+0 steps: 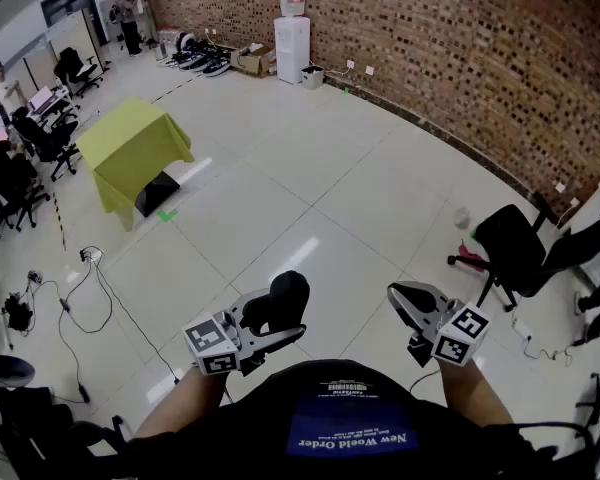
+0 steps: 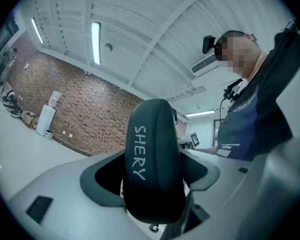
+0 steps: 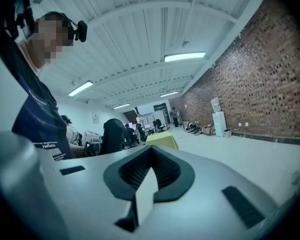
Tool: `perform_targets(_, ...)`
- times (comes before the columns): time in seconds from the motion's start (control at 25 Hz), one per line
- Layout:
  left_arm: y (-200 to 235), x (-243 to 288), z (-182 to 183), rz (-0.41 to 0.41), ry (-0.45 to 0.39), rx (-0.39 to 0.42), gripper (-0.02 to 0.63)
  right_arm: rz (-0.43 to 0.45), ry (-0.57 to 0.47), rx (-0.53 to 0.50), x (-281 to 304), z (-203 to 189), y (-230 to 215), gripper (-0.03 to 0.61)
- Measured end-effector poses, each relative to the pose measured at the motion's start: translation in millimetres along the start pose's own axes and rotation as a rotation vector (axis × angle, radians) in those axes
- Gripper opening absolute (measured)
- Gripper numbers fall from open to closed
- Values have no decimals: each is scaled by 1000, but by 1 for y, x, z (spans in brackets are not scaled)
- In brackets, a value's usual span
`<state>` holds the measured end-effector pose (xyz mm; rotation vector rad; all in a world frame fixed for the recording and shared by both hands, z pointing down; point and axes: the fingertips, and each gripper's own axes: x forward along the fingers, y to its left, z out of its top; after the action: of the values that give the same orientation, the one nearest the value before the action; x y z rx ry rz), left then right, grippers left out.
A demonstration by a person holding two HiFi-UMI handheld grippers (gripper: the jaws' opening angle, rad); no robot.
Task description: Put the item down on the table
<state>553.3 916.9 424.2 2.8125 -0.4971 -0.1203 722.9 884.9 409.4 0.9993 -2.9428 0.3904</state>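
head view: left tongs (image 1: 280, 326) pinch a dark rounded item (image 1: 287, 296) upright between their pads, held in the air above the tiled floor (image 1: 310, 198). what the item is stays hard to make out. left gripper view shows white lettering "shery" on its side, with its lower end sunk out of sight between the pads. right tongs (image 1: 405, 298) are pressed together with nothing between them. a surface under a yellow-green cloth (image 1: 132, 146) stands well apart, its legs hidden by the cloth.
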Motion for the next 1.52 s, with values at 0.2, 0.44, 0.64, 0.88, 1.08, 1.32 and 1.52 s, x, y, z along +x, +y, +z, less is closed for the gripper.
perform_targets(0.2, 4, -6, 15, -30, -61, -34, 328, -1, 12, 3, 13, -2, 2, -12)
perform_targets(0.44, 26, 10, 10, -8, -30, -14, 328, 10, 4, 14, 22, 2, -22, -12)
perform_targets(0.64, 51, 38, 11, 24, 2, 5, 329, 48, 12, 29, 31, 0, -60, -12)
perform_targets(0.88, 94, 105, 33, 66, -11, 18, 328, 102, 21, 20, 42, 25, -137, -12)
perform_targets(1.08, 121, 165, 54, 68, -28, 42, 329, 139, 20, -12, 43, 50, -197, -12)
perform_targets(1.32, 166, 213, 60, 89, -22, 25, 328, 148, 23, -9, 54, 61, -260, -12)
perform_targets(1.52, 210, 222, 69, 76, -23, 18, 329, 146, 30, 8, 88, 61, -289, -12)
